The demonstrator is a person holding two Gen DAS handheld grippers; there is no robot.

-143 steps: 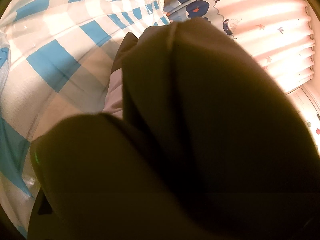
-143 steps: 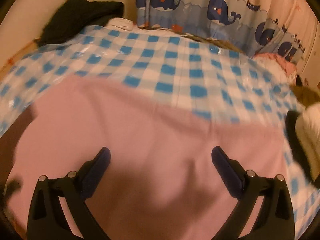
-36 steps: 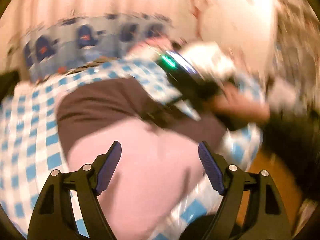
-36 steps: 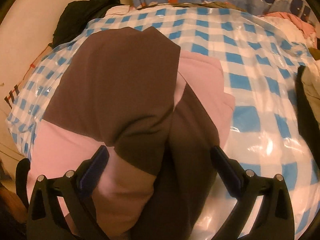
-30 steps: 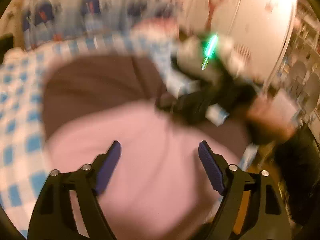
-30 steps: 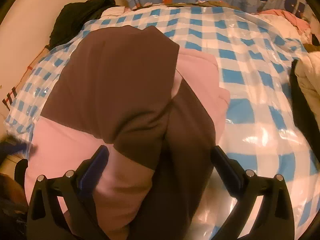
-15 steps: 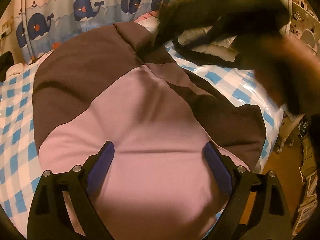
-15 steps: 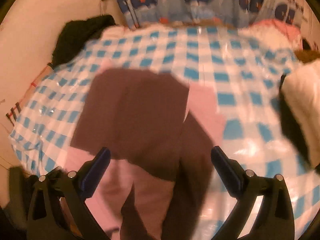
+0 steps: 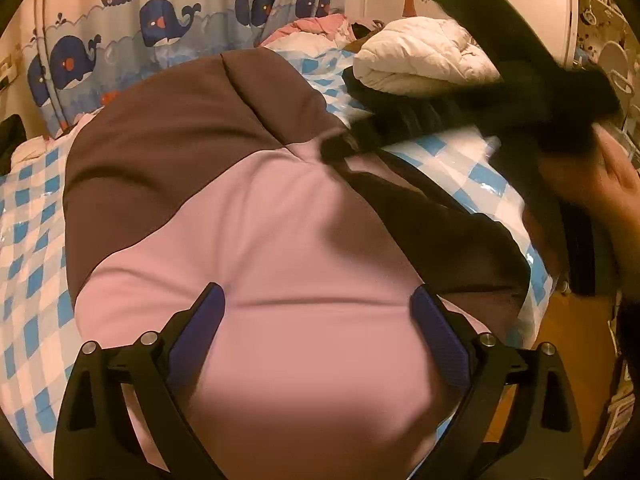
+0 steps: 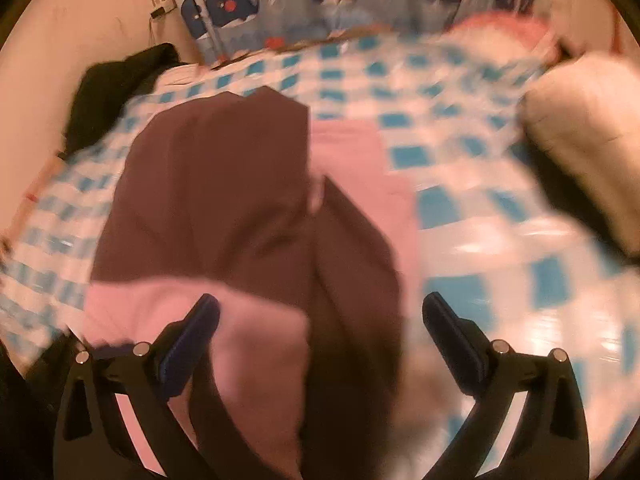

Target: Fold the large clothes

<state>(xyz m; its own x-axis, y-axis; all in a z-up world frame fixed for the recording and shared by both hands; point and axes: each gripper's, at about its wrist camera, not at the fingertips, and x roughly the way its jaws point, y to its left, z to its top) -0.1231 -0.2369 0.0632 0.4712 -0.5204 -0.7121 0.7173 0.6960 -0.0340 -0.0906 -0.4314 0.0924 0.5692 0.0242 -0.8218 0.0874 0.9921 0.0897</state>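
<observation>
1. Left wrist view, nearest: left gripper (image 9: 318, 330) hangs over the pink panel of the pink-and-brown soft fabric garment (image 9: 280, 264). Its jaws are opening, already wide; the blue pads sit clear of the cloth and nothing is pinched between them.
2. Right wrist view, nearest: right gripper (image 10: 320, 334) is spread wide above the near edge of the same garment (image 10: 248, 208). No cloth is caught in it. The frame is motion-blurred, so fine detail is lost.
3. Garment lies on the blue-and-white checked glossy plastic table cover (image 9: 28, 240), near its front edge. It looks partly folded: brown panels are laid inward over the pink body and meet at a central seam.
4. Judgement on progress: side folds appear done. Left to do, likely, is a lengthwise fold to make a compact stack, plus smoothing the crease across the pink panel.
5. Farther right in the left wrist view: the right gripper body and the person's hand (image 9: 600, 184) cross the frame, blurred.
6. Beyond: white padded folded bundle (image 9: 424, 60) on the cover's far side.
7. Farthest: blue whale-print curtain (image 9: 160, 28). No readable brand, label or writing anywhere.
</observation>
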